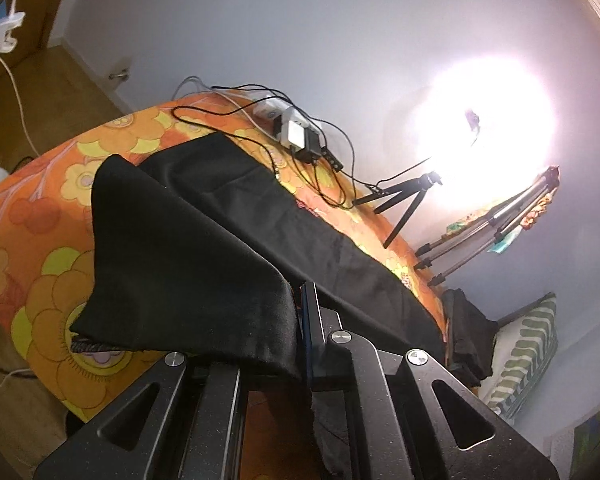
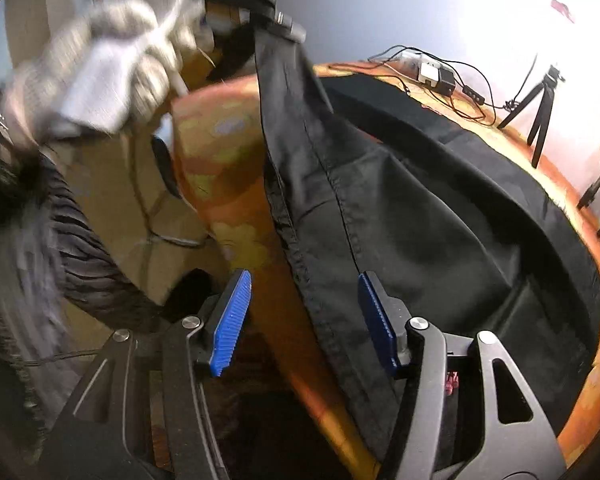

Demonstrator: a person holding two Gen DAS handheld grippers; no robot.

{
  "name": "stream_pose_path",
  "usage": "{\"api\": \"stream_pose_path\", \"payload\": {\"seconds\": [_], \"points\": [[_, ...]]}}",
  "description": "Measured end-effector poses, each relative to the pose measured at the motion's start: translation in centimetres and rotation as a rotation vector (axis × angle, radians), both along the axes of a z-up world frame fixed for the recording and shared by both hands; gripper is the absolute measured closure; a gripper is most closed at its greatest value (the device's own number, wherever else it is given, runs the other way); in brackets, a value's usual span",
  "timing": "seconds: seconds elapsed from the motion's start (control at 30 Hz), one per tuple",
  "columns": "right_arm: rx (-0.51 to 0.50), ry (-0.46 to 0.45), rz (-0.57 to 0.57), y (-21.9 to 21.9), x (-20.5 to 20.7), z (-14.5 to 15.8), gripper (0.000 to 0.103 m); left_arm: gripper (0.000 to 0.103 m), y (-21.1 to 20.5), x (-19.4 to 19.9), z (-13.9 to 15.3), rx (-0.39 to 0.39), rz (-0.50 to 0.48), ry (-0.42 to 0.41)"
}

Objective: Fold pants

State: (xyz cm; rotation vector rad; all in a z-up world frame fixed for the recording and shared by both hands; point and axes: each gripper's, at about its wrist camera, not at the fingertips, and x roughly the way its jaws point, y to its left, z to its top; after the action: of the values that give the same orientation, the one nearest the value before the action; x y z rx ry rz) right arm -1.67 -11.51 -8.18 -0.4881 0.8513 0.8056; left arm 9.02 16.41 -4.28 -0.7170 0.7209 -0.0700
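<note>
The black pants [image 1: 228,240] are lying spread across a surface covered by an orange flowered cloth [image 1: 40,240], with one part lifted off it. The left tool [image 1: 306,344] is closed tight on a fold of the pants, and the fabric is draping over its fingers and hanging down in a flap towards the near edge of the cloth. In the right wrist view the same lifted part is hanging as a black strip from the left tool [image 2: 278,20] at the top of the frame, which a gloved hand [image 2: 112,76], blurred, is gripping. The right tool [image 2: 304,320] is standing well open, its blue pads [image 2: 230,322] apart and pressing on nothing; the seamed edge of the pants [image 2: 400,208] is running down between the two pads, closer to the right-hand one, while the flowered cloth is showing beside the left-hand pad. Beyond the pants, a cluster of chargers and cables [image 1: 300,136] and a small black tripod [image 1: 404,200] are resting at the far edge of the surface.
</note>
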Motion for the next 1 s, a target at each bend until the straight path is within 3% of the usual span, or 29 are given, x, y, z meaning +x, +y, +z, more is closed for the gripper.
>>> {"api": "stream_pose_path", "payload": {"seconds": [0.1,0.17,0.2,0.37,0.6,0.83,1.0], "points": [[-0.106,-0.068,-0.003,0.5,-0.2,-1.0,0.049,0.099,0.1,0.0,0.7,0.011,-0.010,-0.018],[-0.166,-0.076,-0.001,0.1,-0.1,-1.1,0.076,0.099,0.2,0.0,0.9,0.018,-0.015,-0.025],[-0.180,-0.074,-0.002,-0.2,0.1,-1.0,0.098,0.099,0.1,0.1,1.0,0.022,-0.016,-0.025],[-0.241,-0.181,-0.003,-1.8,1.5,2.3,0.101,0.099,0.0,1.0,0.9,0.023,-0.018,-0.023],[-0.300,-0.317,-0.019,-1.9,8.5,7.5,0.101,0.099,-0.5,5.0,2.7,0.091,-0.042,-0.037],[-0.351,-0.316,0.006,0.5,19.3,7.5,0.102,0.099,-0.6,12.2,1.6,0.126,-0.059,0.009],[-0.345,-0.232,-0.001,1.5,27.5,5.0,0.102,0.098,-0.5,18.6,-1.2,0.172,-0.056,0.069]]}}
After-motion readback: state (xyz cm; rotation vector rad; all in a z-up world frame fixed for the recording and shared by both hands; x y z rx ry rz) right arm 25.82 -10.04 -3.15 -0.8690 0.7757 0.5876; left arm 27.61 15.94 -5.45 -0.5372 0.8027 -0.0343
